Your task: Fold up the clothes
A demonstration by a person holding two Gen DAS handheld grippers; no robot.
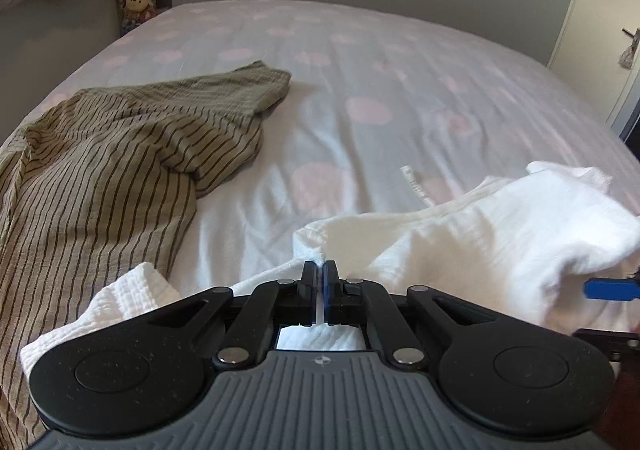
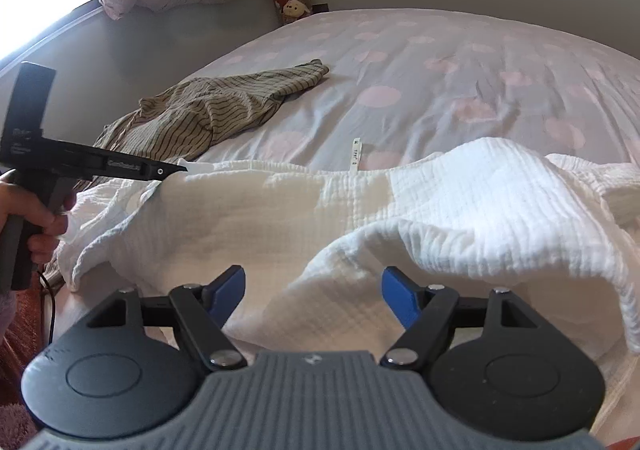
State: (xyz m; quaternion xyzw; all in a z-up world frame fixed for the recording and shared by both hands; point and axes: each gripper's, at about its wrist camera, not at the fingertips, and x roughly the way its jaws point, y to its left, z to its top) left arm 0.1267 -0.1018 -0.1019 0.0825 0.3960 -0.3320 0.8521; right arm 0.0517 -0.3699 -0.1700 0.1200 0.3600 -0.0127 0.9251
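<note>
Bedroom, grey walls; bed (image 1: 360, 62) with a pale sheet printed in pink dots, lightly creased, taken as landmark. Item one: white garment (image 2: 360, 210), crinkled waffle-weave cotton, soft and bulky, lying crumpled along the bed's near edge, a small label tab standing up at its far hem. Item two: striped garment (image 1: 120, 154), olive-tan with thin dark stripes, thin crinkled fabric, heaped on the bed's left side, beyond and left of the white piece, one end reaching toward the bed's middle. Left gripper (image 1: 321, 274): jaws closed, pinching a hem edge of the white garment at its left end, a thin fold of cloth visible between the blue-faced fingers. Right gripper (image 2: 312, 292): jaws spread wide, hovering just above the white cloth near the bed's front edge, nothing clamped. Hand (image 2: 36, 218) seen on the left tool's grip. Step in hand, as judged: securing two hold points on the white garment before spreading it flat. Next move likely calls for the right gripper to settle on a matching edge and close, then both to draw apart and lay the cloth smooth; loose weave may bunch or slip.
</note>
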